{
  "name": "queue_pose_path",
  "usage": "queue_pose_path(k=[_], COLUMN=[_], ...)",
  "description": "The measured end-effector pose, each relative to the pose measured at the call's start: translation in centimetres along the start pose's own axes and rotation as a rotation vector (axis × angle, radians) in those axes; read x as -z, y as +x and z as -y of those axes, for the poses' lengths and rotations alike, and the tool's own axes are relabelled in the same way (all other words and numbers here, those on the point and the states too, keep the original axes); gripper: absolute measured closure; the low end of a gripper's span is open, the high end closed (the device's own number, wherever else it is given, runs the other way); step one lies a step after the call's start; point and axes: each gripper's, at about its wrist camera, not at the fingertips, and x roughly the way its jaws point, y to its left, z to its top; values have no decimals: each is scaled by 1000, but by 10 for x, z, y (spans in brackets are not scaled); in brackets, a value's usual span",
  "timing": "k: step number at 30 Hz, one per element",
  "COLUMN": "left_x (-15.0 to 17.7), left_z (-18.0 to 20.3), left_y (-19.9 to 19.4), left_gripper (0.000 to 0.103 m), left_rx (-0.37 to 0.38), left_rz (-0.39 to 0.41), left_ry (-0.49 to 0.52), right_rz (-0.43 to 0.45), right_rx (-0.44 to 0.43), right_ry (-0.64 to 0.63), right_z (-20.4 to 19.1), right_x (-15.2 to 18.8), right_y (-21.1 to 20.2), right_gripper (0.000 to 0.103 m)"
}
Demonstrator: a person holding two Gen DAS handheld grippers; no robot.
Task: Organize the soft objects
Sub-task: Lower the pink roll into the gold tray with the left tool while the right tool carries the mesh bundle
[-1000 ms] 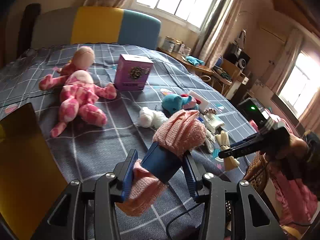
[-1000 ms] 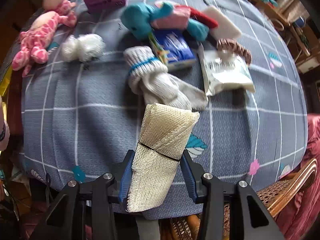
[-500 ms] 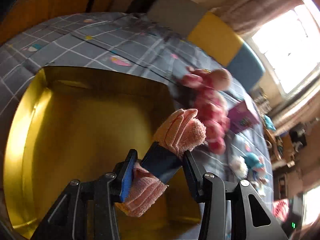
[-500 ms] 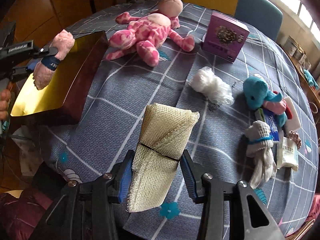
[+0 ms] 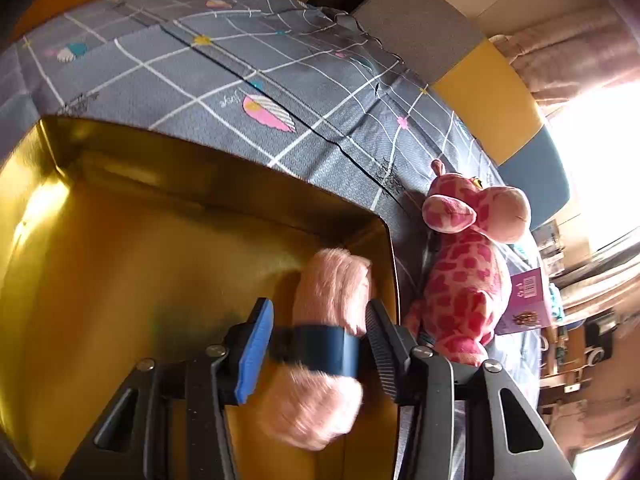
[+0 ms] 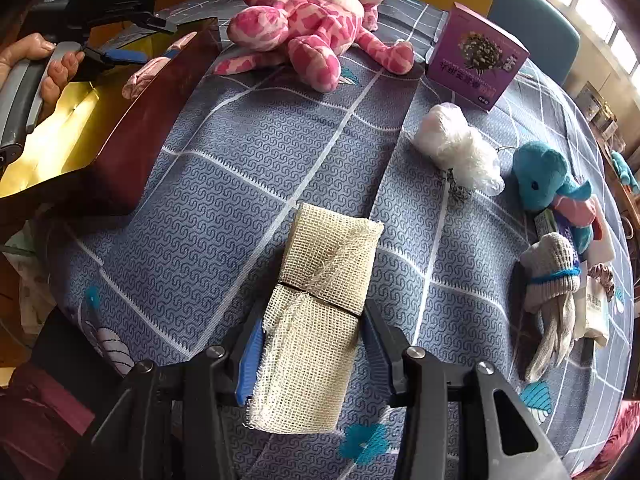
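Pink and fluffy, the rolled towel (image 5: 332, 292) with its dark blue band sits between the fingers of the left gripper (image 5: 320, 344), above the inside of the gold box (image 5: 120, 264). A second ago this gripper held the roll over the grey checked tablecloth (image 6: 256, 152); half a second ago it was already over the box, and now it sits lower in it, close to the right wall. Its jaws have just been opening: a gap shows beside the blue pad, while the roll looks blurred and lies close against the black finger, so the grip looks loosened.

The right gripper (image 6: 312, 344) clamps a cream mesh cloth roll (image 6: 320, 312) tied with a thin black band, exactly as in both earlier views. A second ago it looked at the socks (image 6: 548, 288) and blue toy (image 6: 540, 176); now the pink spotted giraffe (image 6: 312, 28), purple carton (image 6: 476, 60) and box fill its view.
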Motion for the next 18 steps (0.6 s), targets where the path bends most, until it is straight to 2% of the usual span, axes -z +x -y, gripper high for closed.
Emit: queue_pose_path(k=[2, 9, 18], left_x=[2, 32, 80], left_z=[2, 3, 2], left_y=[-7, -48, -95], left_gripper=[44, 39, 22], left_rx=[-8, -125, -180], left_rz=[26, 122, 219], left_ry=[31, 222, 343], right_rz=[-3, -10, 41], right_rx=[-8, -26, -32], right_ry=[4, 23, 68], right_z=[2, 7, 9], right_x=[0, -1, 10], right_y=[1, 4, -4], right_gripper=[57, 55, 57])
